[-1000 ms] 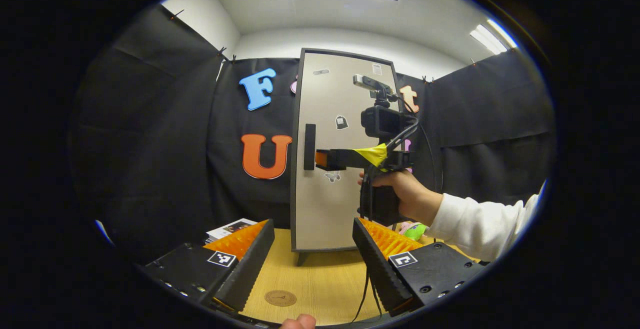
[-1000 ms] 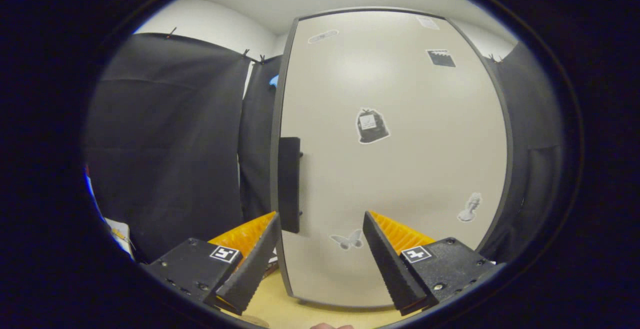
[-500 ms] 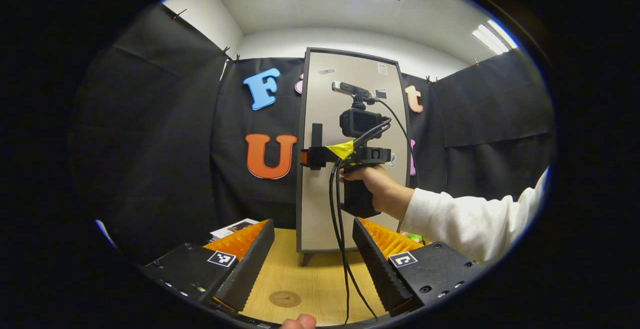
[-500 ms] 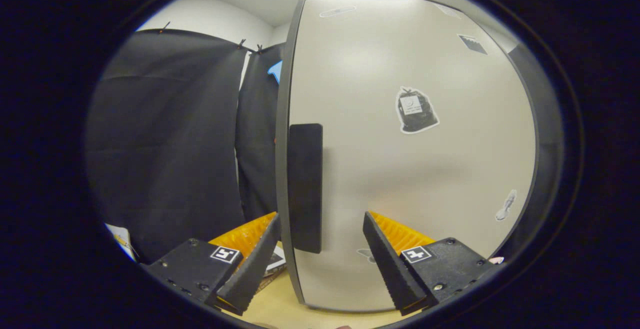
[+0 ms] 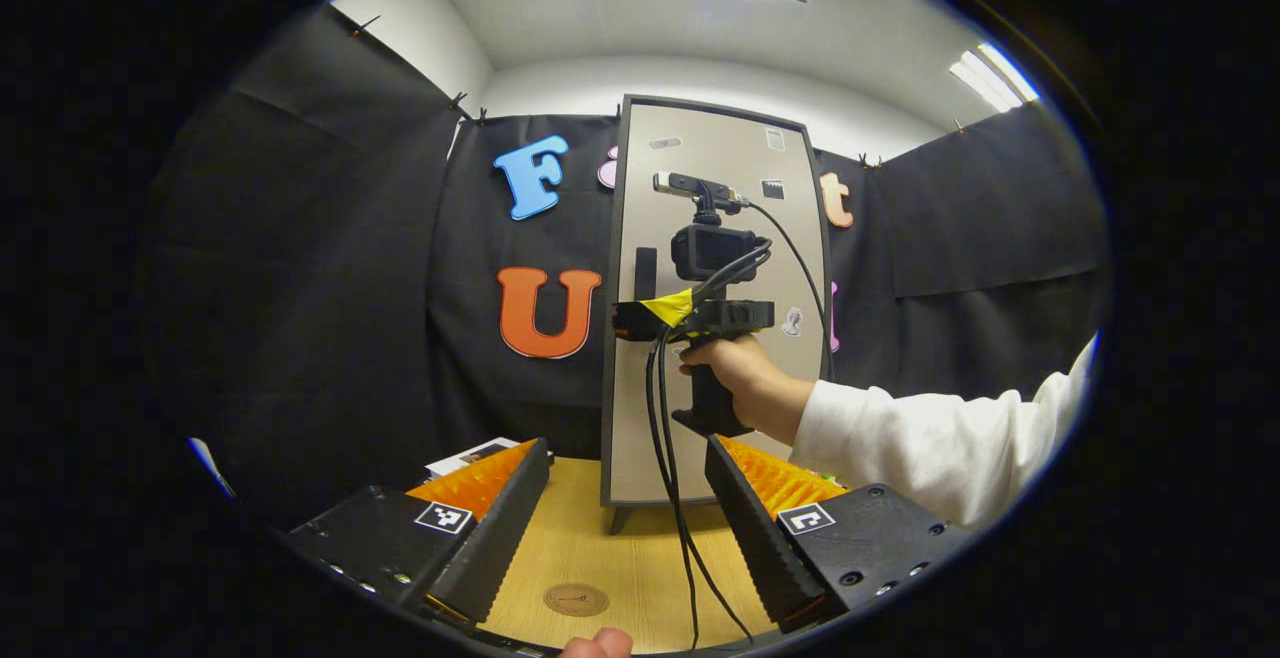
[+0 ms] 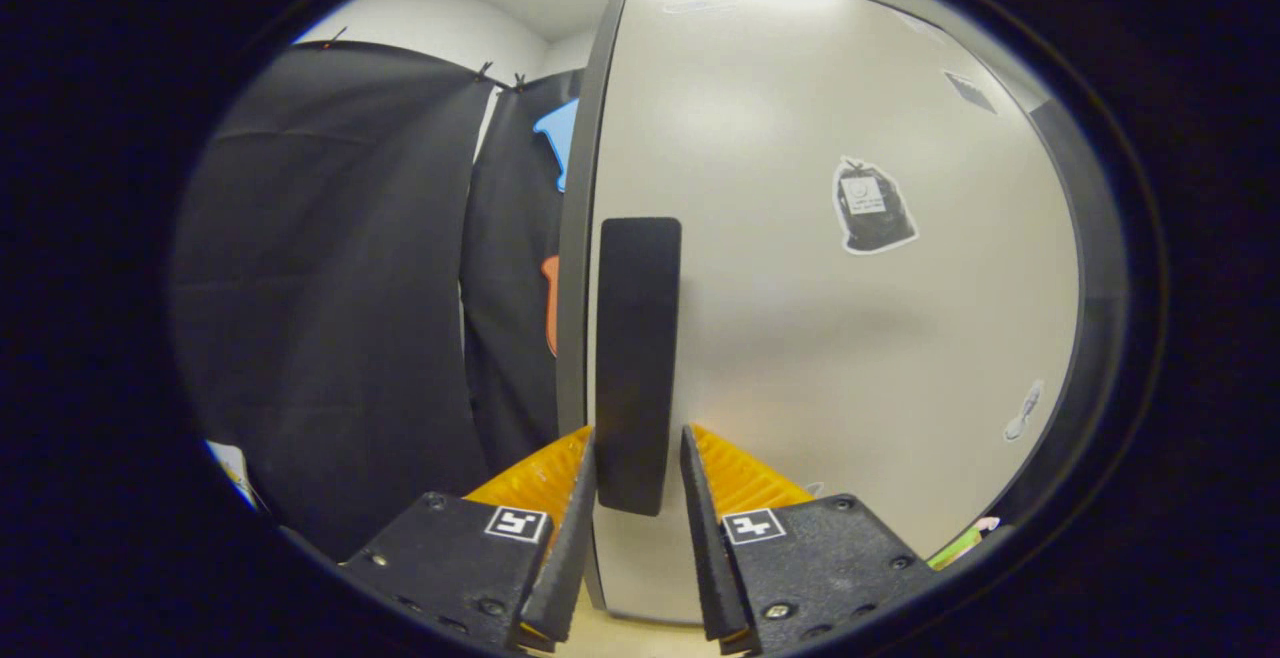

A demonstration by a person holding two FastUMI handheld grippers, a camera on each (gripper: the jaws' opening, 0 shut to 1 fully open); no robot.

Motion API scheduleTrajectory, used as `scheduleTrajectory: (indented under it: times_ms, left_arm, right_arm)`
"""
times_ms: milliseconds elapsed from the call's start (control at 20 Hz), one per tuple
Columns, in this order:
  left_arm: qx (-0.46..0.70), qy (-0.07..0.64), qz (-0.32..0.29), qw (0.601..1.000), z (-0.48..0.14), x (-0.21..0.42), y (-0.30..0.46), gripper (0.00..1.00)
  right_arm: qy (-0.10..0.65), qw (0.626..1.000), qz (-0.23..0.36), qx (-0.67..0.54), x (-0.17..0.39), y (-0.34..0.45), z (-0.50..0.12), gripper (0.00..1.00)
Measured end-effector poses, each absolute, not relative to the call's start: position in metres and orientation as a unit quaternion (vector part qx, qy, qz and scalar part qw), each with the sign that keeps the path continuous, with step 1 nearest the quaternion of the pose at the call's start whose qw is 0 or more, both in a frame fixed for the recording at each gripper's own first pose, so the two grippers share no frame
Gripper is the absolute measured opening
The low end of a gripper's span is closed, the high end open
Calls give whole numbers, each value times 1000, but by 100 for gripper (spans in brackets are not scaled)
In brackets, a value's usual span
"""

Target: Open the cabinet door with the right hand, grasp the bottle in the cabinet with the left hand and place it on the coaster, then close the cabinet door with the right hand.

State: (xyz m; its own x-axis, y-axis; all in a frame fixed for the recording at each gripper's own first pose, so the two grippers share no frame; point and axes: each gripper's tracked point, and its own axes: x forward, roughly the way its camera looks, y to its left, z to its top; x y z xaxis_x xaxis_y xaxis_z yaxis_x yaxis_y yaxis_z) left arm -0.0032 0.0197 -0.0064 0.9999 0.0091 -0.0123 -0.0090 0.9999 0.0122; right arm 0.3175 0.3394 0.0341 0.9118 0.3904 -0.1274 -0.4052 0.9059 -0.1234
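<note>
While the cabinet door (image 6: 830, 308) is shut, we have our right tool (image 6: 635, 528) drawn in around the dark upright handle (image 6: 637, 358) at the door's left edge. In the right gripper view the handle's lower end sits between the two fingers at the bottom centre of the frame; they lie close against its sides, though we cannot tell whether both actually press on it. In the left gripper view the right tool (image 5: 628, 321) shows at mid-frame, held by a hand (image 5: 740, 378) in a white sleeve, its tip at the handle (image 5: 645, 273).

Our left tool (image 5: 625, 528) waits at the bottom of its own view with its fingers spread wide and nothing between them. It hangs above the wooden table (image 5: 620, 548), and the round coaster (image 5: 575, 599) lies on the table at bottom centre, between those fingers. The bottle is, by the task, behind the closed door, so we cannot see it.

We judge this to be the first step, taking hold of the handle. Next we need a firm pinch on the handle, then a pull that follows the door's swing about its hinge, which we take to be on the right side. The left tool should stay clear of the swing until the opening is wide enough to reach in.
</note>
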Motion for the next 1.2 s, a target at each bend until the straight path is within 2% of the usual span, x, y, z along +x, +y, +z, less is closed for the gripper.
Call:
scheduleTrajectory:
  times_ms: [100,250,300,400,600,850,1200]
  left_arm:
    - [6,7,7,1000,-6,-5,21,95]
    - [6,4,8,1000,-5,-5,23,95]
    - [6,5,6,1000,-6,-5,23,95]
    - [8,8,6,1000,-8,-5,23,95]
    - [7,9,6,1000,-8,-5,24,95]
    - [-3,6,4,1000,-5,-8,25,95]
    - [3,3,12,1000,-4,-15,32,95]
  right_arm:
    - [48,975,202,-79,315,340,34,41]
    - [53,973,216,-58,319,342,32,31]
    - [54,973,218,-56,319,342,32,21]
    - [53,972,221,-63,317,341,33,13]
    - [60,968,238,-57,305,339,33,12]
    - [65,958,275,-50,257,318,35,11]
    - [60,953,292,-49,197,280,42,11]
